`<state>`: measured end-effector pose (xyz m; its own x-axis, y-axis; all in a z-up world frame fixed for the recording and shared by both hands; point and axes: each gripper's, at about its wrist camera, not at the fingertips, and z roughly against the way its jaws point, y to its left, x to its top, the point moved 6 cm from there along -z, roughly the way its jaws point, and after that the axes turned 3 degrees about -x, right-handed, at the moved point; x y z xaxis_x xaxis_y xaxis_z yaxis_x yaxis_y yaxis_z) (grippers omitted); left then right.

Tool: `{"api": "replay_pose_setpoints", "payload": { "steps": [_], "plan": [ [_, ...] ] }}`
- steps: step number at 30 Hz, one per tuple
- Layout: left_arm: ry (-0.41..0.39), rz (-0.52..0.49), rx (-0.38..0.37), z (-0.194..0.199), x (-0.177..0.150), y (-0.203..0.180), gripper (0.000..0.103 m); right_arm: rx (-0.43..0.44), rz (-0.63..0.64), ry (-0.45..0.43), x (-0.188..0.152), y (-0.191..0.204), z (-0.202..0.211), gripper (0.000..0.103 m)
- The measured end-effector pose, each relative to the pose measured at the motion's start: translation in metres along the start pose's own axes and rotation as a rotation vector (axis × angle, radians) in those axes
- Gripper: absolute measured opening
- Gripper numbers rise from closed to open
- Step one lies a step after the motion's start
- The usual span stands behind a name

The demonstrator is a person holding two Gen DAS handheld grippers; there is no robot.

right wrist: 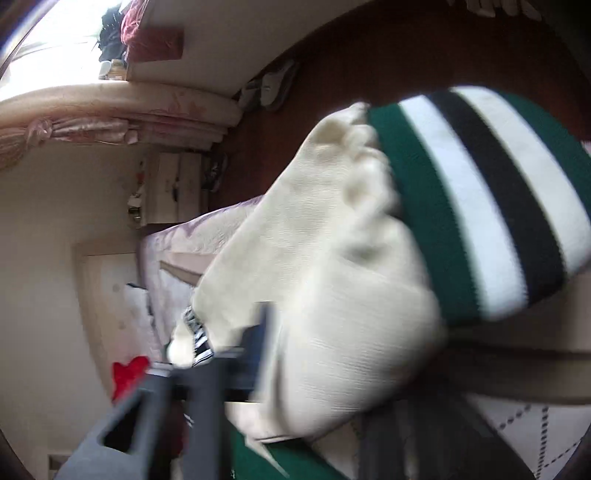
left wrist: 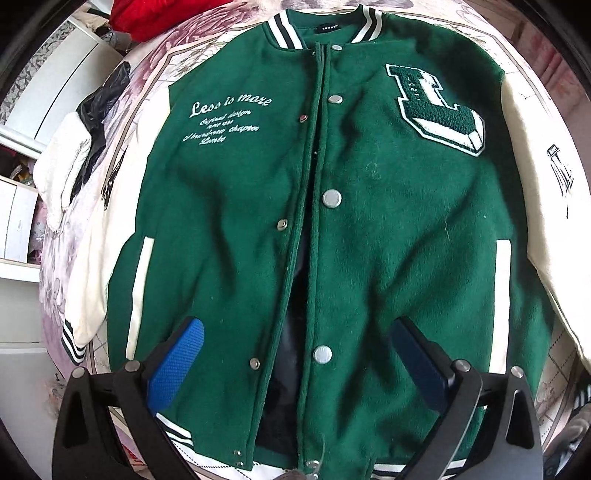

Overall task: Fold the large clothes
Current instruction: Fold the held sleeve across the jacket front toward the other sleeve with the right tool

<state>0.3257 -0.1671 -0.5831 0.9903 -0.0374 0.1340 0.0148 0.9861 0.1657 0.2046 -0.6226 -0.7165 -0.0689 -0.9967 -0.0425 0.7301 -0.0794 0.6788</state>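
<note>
Blue-padded fingers [left wrist: 192, 347] of the left gripper [left wrist: 295, 354] stand apart over the green jacket [left wrist: 369, 221], front up on the bed [left wrist: 155, 70].
Right gripper [right wrist: 255, 354] is clamped on its cream sleeve [right wrist: 317, 280], the striped cuff [right wrist: 480, 199] lifted.

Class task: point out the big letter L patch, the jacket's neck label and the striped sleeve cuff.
L patch [left wrist: 436, 110], left wrist view, green chenille middle.
Neck label [left wrist: 327, 28], left wrist view, black tag.
Striped cuff [right wrist: 491, 199], right wrist view, black stripe.

Floral bedspread [left wrist: 155, 62], red cloth [left wrist: 147, 16], black bag [left wrist: 99, 107], white cabinet [left wrist: 66, 81].
</note>
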Motion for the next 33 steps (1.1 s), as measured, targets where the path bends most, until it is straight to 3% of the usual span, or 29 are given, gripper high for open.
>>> {"api": "replay_pose_setpoints", "payload": {
  "steps": [5,9,14,16,20,23,25,33],
  "plan": [
    [-0.027,-0.003,0.042,0.002,0.012,0.008,0.103,-0.039,0.153,-0.08,0.01,0.061,0.01,0.004],
    [-0.026,0.035,0.041,0.004,0.021,0.024,0.103,-0.027,0.366,-0.142,0.002,0.143,0.039,0.004],
    [-0.037,0.103,0.022,0.012,0.036,0.054,0.103,0.007,0.599,-0.212,-0.022,0.228,0.09,0.004],
    [-0.047,0.133,0.021,0.016,0.043,0.072,0.103,0.022,0.705,-0.222,-0.047,0.269,0.097,0.004],
    [-0.059,0.195,0.036,0.014,0.052,0.115,0.103,0.051,0.952,-0.182,-0.133,0.349,0.084,0.003],
    [-0.04,0.247,0.048,0.003,0.051,0.152,0.103,0.07,1.109,-0.1,-0.212,0.374,0.056,0.003],
    [-0.022,0.29,0.057,-0.007,0.048,0.18,0.103,0.081,1.226,-0.011,-0.284,0.388,0.02,0.003],
    [0.041,0.408,0.105,-0.052,0.029,0.261,0.103,0.057,1.661,0.365,-0.547,0.334,-0.112,0.003]
  ]
}}
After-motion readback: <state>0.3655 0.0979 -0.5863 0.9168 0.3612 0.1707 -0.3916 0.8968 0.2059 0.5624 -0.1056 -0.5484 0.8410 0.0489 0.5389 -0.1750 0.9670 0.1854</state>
